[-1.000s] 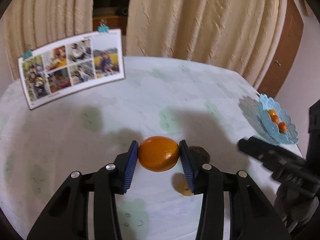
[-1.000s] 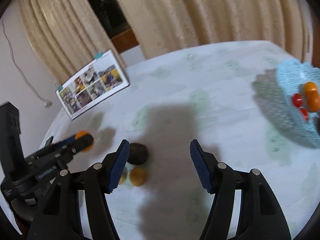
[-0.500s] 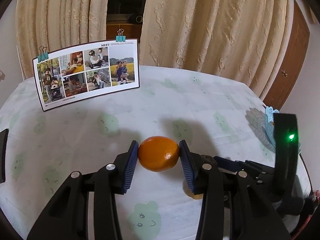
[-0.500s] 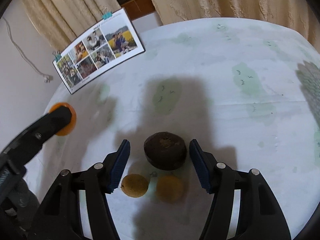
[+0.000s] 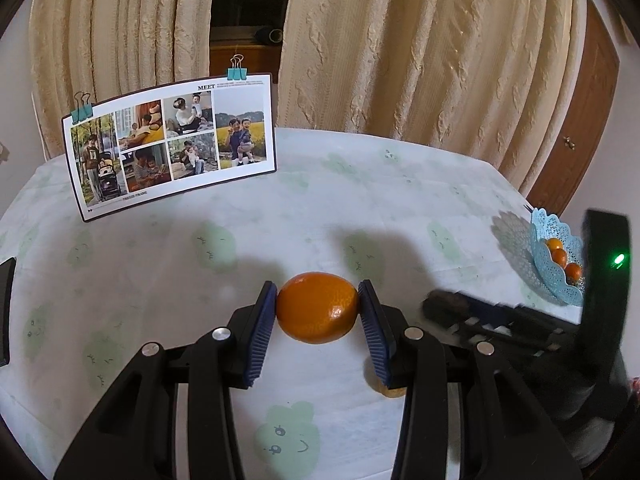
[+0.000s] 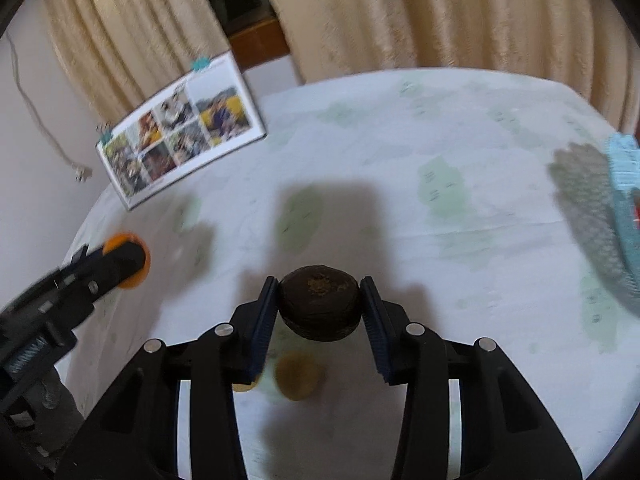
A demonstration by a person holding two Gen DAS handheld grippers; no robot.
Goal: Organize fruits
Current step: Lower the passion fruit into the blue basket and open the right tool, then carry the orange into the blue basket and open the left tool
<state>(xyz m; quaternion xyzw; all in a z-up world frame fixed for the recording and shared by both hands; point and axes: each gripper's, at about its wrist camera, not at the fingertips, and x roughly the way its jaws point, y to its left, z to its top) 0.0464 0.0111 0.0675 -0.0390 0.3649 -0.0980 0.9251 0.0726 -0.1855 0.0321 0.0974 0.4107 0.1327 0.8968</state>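
My left gripper [image 5: 318, 322] is shut on an orange [image 5: 317, 307] and holds it above the table. It also shows in the right wrist view [image 6: 120, 258], at the left with the orange [image 6: 114, 241]. My right gripper [image 6: 319, 314] is shut on a dark brown round fruit [image 6: 319, 302], lifted off the table. Two small yellow fruits [image 6: 298, 376] lie on the cloth under it; one [image 5: 393, 392] peeks out in the left wrist view. A blue lace-pattern bowl [image 5: 554, 276] at the right edge holds small orange fruits [image 5: 559, 257]. It is blurred in the right wrist view [image 6: 624, 184].
A photo card [image 5: 172, 146] held by binder clips stands at the back left of the table [image 5: 400, 184], which has a white cloth with green prints. Beige curtains [image 5: 420, 48] hang behind. A brown door [image 5: 576, 136] is at the right. A dark object [image 5: 6, 312] sits at the left edge.
My right gripper has closed on the dark fruit and lifted it off the cloth, away from the two yellow fruits. My left gripper still holds the orange and has shifted slightly.
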